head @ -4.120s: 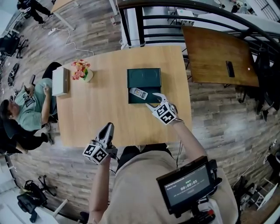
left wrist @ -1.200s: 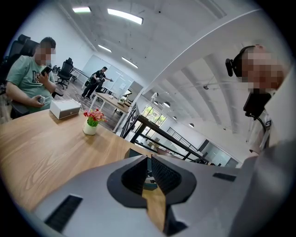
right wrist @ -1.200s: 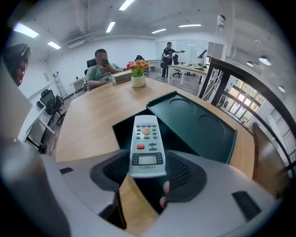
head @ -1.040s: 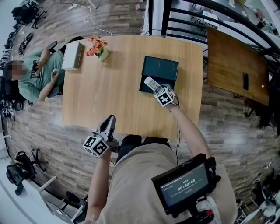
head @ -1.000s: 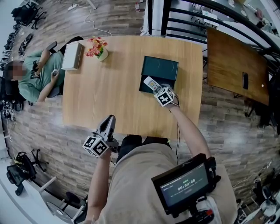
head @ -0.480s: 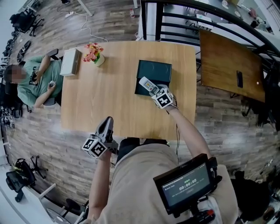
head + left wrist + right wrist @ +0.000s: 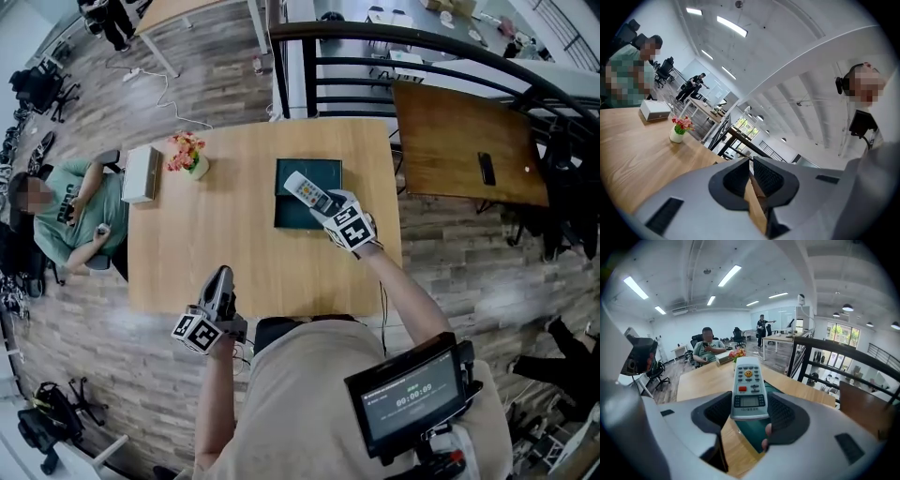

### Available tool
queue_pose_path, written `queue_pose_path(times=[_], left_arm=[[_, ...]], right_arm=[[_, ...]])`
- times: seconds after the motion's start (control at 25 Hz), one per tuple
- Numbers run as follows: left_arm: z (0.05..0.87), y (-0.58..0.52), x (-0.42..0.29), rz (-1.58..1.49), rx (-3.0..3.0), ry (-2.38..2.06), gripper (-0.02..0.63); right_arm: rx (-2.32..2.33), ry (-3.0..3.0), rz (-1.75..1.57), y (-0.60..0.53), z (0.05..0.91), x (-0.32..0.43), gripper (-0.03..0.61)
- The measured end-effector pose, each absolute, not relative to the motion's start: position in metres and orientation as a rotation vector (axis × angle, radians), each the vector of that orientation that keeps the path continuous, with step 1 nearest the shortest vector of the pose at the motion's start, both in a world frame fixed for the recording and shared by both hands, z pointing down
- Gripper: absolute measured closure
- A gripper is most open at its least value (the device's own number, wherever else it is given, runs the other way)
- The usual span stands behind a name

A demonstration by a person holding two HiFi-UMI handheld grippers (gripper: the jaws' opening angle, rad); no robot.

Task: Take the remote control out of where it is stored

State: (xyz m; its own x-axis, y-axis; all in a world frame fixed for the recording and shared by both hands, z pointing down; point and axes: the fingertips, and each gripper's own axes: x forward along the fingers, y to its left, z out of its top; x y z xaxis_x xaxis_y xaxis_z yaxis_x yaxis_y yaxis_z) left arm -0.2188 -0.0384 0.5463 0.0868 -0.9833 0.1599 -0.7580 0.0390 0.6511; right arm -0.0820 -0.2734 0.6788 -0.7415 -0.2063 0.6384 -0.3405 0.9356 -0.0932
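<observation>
**Remote control held up out of its green box**

The right gripper point(image 7: 330, 208) is clamped across the near end of the white remote control point(image 7: 748, 380), buttons facing up. It holds the remote in the air above the near right corner of the dark green box point(image 7: 286, 187), which sits on the far right part of the wooden table point(image 7: 225, 253). Gripping one end leaves most of the remote's length free, which appears to suit drawing it out of the box. The left gripper point(image 7: 751, 164), jaws together and empty, hangs by the table's near edge, apparently kept out of the way. A vase of flowers point(image 7: 186, 155) stands at the far left.
</observation>
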Motion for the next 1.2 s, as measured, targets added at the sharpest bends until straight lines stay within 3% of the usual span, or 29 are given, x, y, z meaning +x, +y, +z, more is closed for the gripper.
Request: queue_pose_path(times=[0.48,1.2], left_arm=[[0.5,-0.078,-0.229,-0.557,1.89,-1.683,0.606],[0.485,-0.098,-0.262,-0.525,2.014,-1.526,0.606]], right_arm=[[0.499,-2.589,0.2,-0.266,0.559,-0.048,0.331],[0.72,-2.775,0.313,-0.232,0.455,-0.043,0.331]])
